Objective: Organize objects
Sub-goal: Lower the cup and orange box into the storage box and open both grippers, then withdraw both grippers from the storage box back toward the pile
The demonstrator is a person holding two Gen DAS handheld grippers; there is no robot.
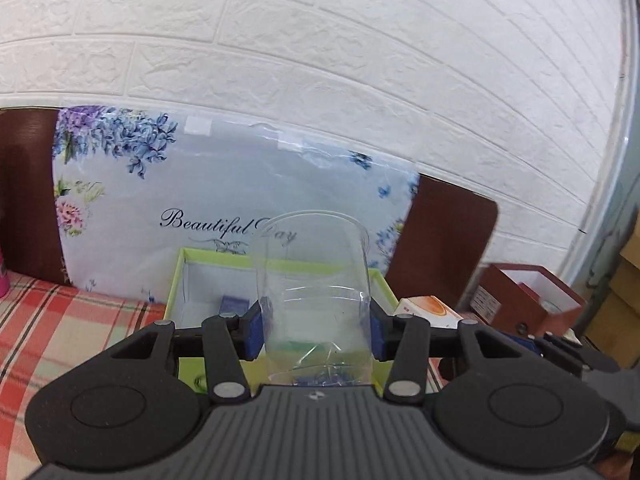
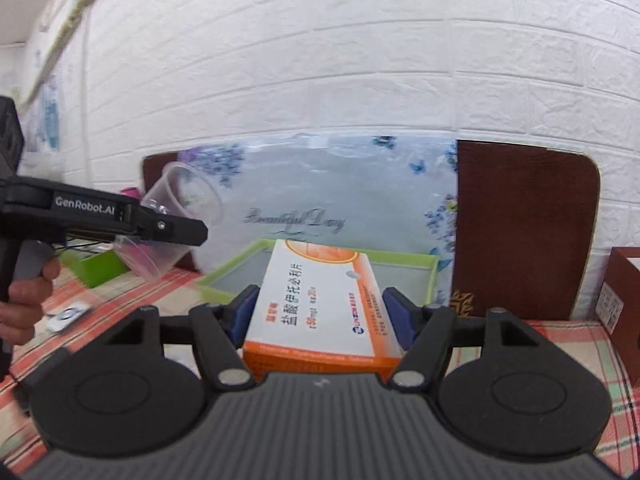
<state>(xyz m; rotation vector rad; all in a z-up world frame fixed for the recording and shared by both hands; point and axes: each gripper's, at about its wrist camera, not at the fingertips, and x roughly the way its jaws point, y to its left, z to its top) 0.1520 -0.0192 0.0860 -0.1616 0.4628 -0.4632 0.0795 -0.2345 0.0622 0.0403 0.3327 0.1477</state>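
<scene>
A clear plastic cup (image 1: 312, 280) stands upright between the blue pads of my left gripper (image 1: 316, 330), which is shut on its lower half. Behind the cup lies an open light-green box (image 1: 176, 288) with a small blue item inside. My right gripper (image 2: 320, 316) is shut on a white and orange medicine box (image 2: 320, 300), held flat and lifted in front of the green box (image 2: 400, 258). In the right wrist view the left gripper (image 2: 172, 232) is at the left, gripping the cup (image 2: 180, 200), which tilts there. A hand (image 2: 24, 304) holds that gripper's handle.
A red plaid cloth (image 1: 60, 320) covers the surface. A flowered packaged pillow (image 1: 220, 200) leans on a brown padded board (image 2: 520, 220) against the white brick wall. A dark red open box (image 1: 528, 300) stands at the right. A green lid (image 2: 92, 266) and a small white packet (image 2: 68, 316) lie at the left.
</scene>
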